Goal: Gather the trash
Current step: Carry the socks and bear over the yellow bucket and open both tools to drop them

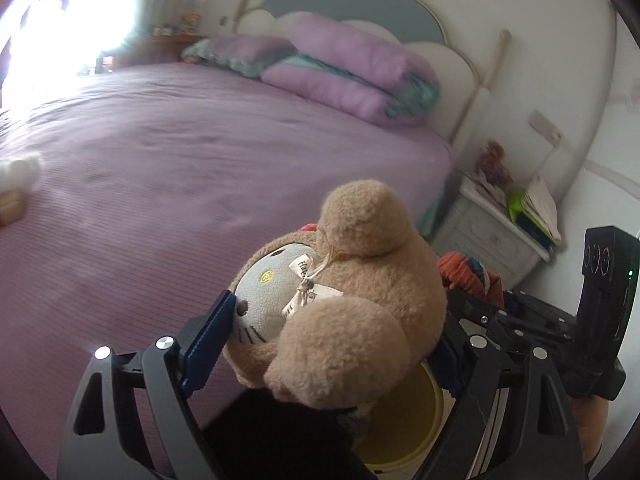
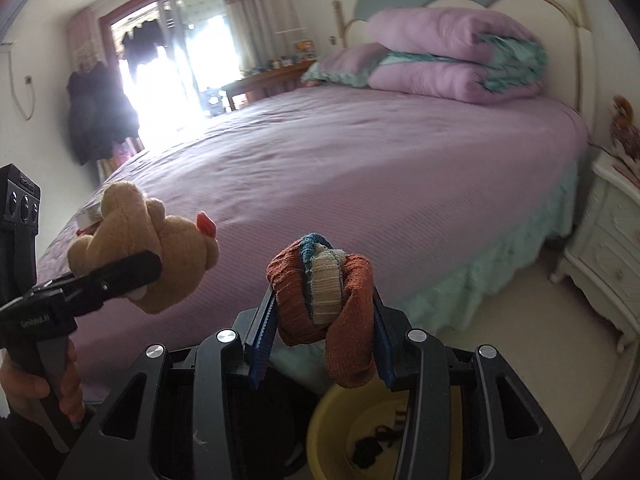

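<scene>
Meanwhile, the left claw (image 1: 332,344) grips a tan plush toy (image 1: 352,300), its blue pads (image 1: 208,332) pressed wide apart against the toy's sides. The right claw (image 2: 324,320) pinches a balled sock (image 2: 324,292), rust-orange with blue and cream parts, between its 2 pads at a narrower spread. Both are held above the edge of the purple bed (image 2: 360,168), with a yellow bin (image 2: 332,420) on the floor just below the sock. Folded pillows (image 1: 348,64) lie at the headboard, and a white nightstand (image 2: 608,248) stands beside the bed.
</scene>
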Demonstrator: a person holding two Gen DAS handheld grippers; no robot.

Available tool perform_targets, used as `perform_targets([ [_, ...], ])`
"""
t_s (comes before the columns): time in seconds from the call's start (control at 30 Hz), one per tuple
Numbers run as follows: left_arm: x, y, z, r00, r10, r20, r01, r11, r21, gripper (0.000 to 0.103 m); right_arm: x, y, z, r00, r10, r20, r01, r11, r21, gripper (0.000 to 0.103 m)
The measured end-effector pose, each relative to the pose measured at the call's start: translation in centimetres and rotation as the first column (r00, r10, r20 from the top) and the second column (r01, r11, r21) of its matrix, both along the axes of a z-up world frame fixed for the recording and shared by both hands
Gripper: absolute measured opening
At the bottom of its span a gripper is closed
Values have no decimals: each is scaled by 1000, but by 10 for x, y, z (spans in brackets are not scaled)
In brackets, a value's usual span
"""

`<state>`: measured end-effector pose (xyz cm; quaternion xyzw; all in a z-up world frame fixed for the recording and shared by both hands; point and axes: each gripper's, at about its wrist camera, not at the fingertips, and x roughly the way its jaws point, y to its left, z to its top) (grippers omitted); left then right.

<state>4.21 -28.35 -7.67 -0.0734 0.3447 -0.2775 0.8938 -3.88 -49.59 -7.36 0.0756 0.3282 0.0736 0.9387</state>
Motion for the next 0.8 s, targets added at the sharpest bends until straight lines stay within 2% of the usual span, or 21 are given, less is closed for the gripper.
perform_targets([
  [0.27, -10, -76, -48, 983, -160, -88, 167, 983, 72, 85, -36, -48, -39, 990, -103, -96, 106, 994, 24, 41],
  [0.43, -13, -112, -82, 955, -238, -178, 257, 962, 91, 85, -53, -70, -59, 976, -161, -145, 168, 985, 36, 41],
  [0.63, -10, -145, -124, 911, -290, -294, 330, 939, 94, 86, -67, -94, -83, 956, -214, -201, 228, 972, 50, 41],
  [0.8, -4, -164, -151, 893, -283, -351, 345, 930, 128, 86, -72, -105, -99, 942, -234, -240, 255, 965, 62, 41],
])
